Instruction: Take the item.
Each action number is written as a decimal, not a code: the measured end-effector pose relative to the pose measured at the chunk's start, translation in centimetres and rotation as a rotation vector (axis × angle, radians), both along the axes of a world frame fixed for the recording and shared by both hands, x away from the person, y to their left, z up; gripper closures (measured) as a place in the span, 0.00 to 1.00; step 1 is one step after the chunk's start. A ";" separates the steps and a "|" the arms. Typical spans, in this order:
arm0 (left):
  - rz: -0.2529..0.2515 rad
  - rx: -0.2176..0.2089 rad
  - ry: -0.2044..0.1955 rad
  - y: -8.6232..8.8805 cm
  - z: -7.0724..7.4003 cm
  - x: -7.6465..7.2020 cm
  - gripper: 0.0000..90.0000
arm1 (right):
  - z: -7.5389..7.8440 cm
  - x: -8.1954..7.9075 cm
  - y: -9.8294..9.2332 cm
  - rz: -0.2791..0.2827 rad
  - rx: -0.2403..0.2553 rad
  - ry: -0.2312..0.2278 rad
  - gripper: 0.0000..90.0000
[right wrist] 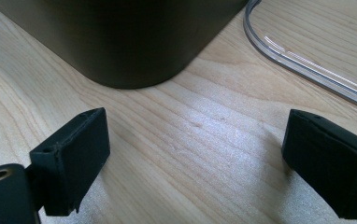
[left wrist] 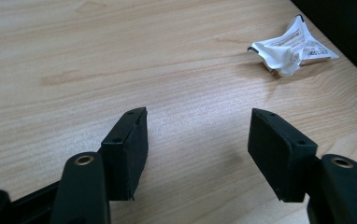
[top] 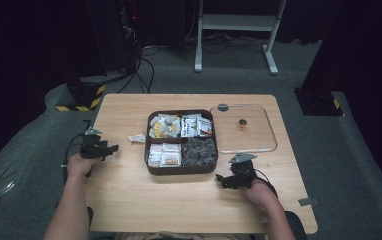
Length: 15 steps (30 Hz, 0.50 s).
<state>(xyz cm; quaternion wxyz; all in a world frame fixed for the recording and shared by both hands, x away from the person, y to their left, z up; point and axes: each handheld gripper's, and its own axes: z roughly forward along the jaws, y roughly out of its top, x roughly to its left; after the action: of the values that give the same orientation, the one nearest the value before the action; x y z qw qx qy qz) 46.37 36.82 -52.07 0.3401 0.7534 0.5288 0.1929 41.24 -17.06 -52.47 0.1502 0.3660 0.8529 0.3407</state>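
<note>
A crumpled white packet [top: 137, 138] lies on the wooden table [top: 179, 200], left of a dark brown four-compartment box [top: 181, 171] that holds several wrapped snacks. My left gripper [top: 113, 148] points at the packet from the left, open and with nothing between its fingers. In the left gripper view the packet [left wrist: 292, 46] sits ahead and to the right of the open left gripper [left wrist: 197, 114], apart from it. My right gripper [top: 220, 179] rests near the box's front right corner, open with nothing in it. The right gripper view has the open right gripper [right wrist: 197, 116] facing that rounded box corner [right wrist: 120, 42].
A clear lid [top: 271, 132] with a small round knob lies flat to the right of the box; its rim [right wrist: 307, 60] runs along the upper right of the right gripper view. A grey tag [top: 308, 201] sits at the table's front right edge.
</note>
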 end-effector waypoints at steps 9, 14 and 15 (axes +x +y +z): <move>0.013 0.052 -0.073 -0.2 -0.8 0.1 0.33 | 0.0 0.0 0.0 -0.001 0.001 -0.001 0.08; 0.034 0.056 -0.058 -0.5 -0.8 0.2 0.24 | 0.0 0.0 0.0 0.000 -0.001 -0.002 0.08; 0.039 0.055 -0.053 -0.7 -0.8 0.3 0.22 | 0.0 0.0 0.0 -0.001 0.000 -0.001 0.08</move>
<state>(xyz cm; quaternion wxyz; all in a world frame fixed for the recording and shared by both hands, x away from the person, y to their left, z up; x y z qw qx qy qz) 46.63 36.14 -52.89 0.3294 0.7464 0.5288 0.2339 41.23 -17.06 -52.48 0.1510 0.3662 0.8526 0.3408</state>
